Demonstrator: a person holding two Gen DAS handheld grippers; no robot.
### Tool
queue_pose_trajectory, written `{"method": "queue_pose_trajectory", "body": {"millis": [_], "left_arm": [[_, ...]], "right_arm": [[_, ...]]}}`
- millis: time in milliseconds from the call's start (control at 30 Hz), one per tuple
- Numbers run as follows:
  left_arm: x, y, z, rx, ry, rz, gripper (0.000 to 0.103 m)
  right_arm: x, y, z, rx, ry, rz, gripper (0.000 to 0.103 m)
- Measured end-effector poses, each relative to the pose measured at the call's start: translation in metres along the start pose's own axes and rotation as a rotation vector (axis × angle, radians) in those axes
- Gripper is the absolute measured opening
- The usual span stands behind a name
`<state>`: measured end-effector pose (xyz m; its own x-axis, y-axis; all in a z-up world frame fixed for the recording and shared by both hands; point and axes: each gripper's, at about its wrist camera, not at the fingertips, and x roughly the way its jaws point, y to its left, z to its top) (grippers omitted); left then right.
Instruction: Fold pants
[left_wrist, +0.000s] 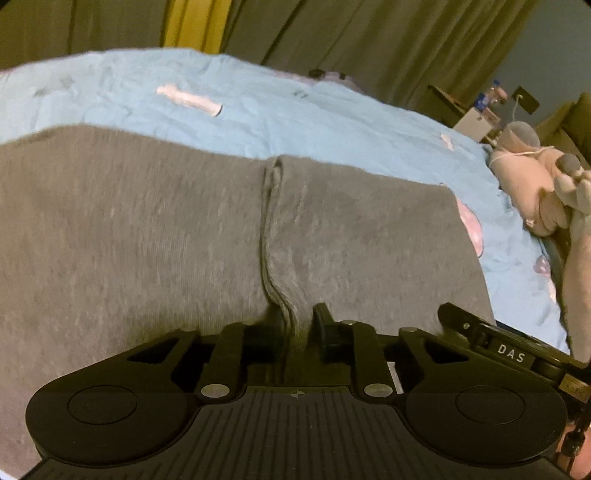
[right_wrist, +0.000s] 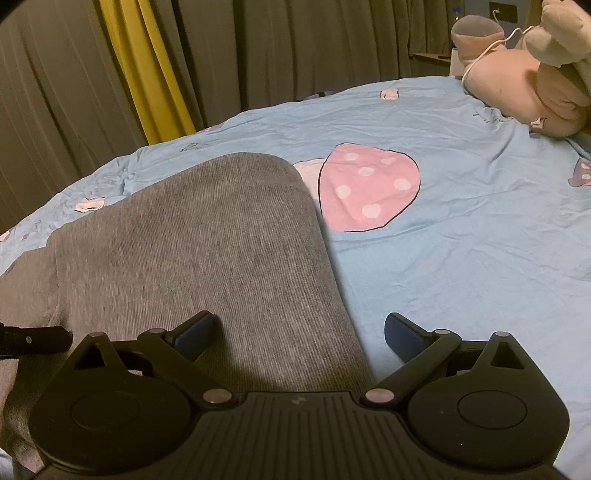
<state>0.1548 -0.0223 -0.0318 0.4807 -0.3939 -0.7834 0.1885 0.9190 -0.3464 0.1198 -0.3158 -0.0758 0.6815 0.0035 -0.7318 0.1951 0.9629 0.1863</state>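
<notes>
A blue bedspread (right_wrist: 461, 258) printed with a pink polka-dot mushroom (right_wrist: 369, 188) covers the bed, and the grey pants (left_wrist: 147, 229) lie spread across its near side, seemingly already doubled over at least once, since a thick layered edge (left_wrist: 271, 236) runs down the middle of the cloth and a rounded fold shows in the right wrist view. By my judgement at least one more fold is left before the bundle is compact. The left gripper (left_wrist: 291, 325) is clenched on that layered edge, while the right gripper (right_wrist: 299, 332) is released, its blue pads (right_wrist: 195, 332) spread wide over the pants' right border.
</notes>
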Motion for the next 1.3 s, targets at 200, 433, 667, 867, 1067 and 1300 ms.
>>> {"method": "queue_pose_trajectory", "body": {"millis": [200,433,667,867,1067,1300], "left_arm": [[0.011,-0.001,0.006,-0.066,0.014,-0.001,0.02],[-0.025,-0.008,0.01,-0.05,-0.094,-0.015,0.016],[-0.062,0.007,0.02,-0.045,-0.158,0.056,0.016],[-0.07,0.043,0.013,-0.098,-0.145,0.15,0.016],[-0.057,0.049,-0.002,-0.058,-0.115,0.248,0.021],[-0.068,0.063,0.017,-0.13,-0.203,0.201,0.042]], "right_arm": [[0.0,0.001,0.0,-0.006,-0.003,-0.003,0.099],[-0.013,0.0,0.001,0.004,-0.088,0.005,0.099],[-0.02,-0.003,0.002,0.028,-0.122,0.023,0.099],[-0.018,0.003,0.0,-0.004,-0.109,0.036,0.099],[-0.009,0.013,-0.003,-0.056,-0.06,0.003,0.099],[-0.01,0.016,-0.005,-0.055,-0.077,0.005,0.099]]}}
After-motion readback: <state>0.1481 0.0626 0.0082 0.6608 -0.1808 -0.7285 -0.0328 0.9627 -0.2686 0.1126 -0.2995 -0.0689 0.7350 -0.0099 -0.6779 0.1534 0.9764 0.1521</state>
